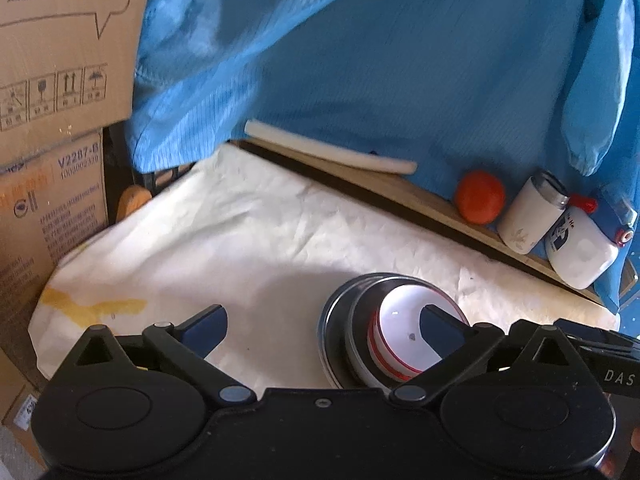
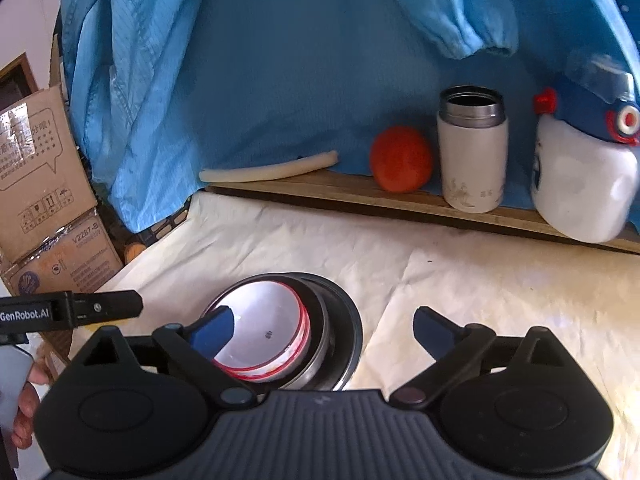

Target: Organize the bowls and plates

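A white bowl with red rim stripes (image 1: 396,328) sits nested in a metal bowl (image 1: 358,320), which rests on a dark metal plate (image 1: 330,328) on the cream cloth. The same stack shows in the right wrist view: white bowl (image 2: 260,320), metal bowl (image 2: 320,320), plate (image 2: 354,328). My left gripper (image 1: 324,326) is open and empty, its right finger (image 1: 442,328) over the white bowl. My right gripper (image 2: 324,330) is open and empty, its left finger (image 2: 210,330) over the white bowl.
A wooden ledge (image 2: 360,196) at the back holds a white foam tube (image 2: 272,170), an orange (image 2: 401,159), a white thermos cup (image 2: 472,152) and a white and blue bottle (image 2: 580,184). Blue fabric (image 2: 280,60) hangs behind. Cardboard boxes (image 1: 52,120) stand left.
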Demonstrator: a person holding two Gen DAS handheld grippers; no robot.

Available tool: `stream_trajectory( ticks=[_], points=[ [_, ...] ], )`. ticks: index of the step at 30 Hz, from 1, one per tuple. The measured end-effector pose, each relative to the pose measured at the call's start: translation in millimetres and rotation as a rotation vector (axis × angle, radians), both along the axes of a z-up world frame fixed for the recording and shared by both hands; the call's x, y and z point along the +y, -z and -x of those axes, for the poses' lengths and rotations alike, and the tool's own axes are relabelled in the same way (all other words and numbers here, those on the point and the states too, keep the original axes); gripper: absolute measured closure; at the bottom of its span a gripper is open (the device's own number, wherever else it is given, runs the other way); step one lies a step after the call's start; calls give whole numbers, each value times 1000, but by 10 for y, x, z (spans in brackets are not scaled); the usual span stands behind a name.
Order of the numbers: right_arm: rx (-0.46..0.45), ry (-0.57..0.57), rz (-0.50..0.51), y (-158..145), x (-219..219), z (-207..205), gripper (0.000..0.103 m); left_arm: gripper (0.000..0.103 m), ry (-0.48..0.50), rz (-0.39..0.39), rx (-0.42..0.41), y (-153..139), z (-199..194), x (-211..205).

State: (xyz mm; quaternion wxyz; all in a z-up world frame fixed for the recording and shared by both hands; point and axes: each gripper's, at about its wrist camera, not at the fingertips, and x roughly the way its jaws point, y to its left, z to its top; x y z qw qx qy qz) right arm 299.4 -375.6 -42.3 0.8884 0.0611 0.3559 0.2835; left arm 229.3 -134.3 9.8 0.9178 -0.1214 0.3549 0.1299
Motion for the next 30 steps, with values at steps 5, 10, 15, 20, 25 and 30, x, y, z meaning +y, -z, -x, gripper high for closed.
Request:
stream_trajectory(
  ticks=[5, 10, 15, 20, 25, 30],
  points=[
    [-23, 64, -10, -59, -37, 218, 0, 1, 42, -21, -18, -44, 124, 57],
    [-66, 114, 1, -97, -13, 558, 0, 1, 92, -53, -46, -43, 341, 95],
    [-114, 152, 8, -154, 27, 895, 0, 1, 135, -56, -53, -25, 538, 108],
    [-149, 191, 17, -198, 51, 1157, 0, 1, 166, -77, -79, -23, 735, 107],
    [-155, 213, 16, -178, 49, 1363, 0, 1, 182, -93, -101, -13, 905, 110],
    [-160, 226, 15, -172, 44, 1484, 0, 1, 190, -106, -111, -1, 1039, 116]
  ],
)
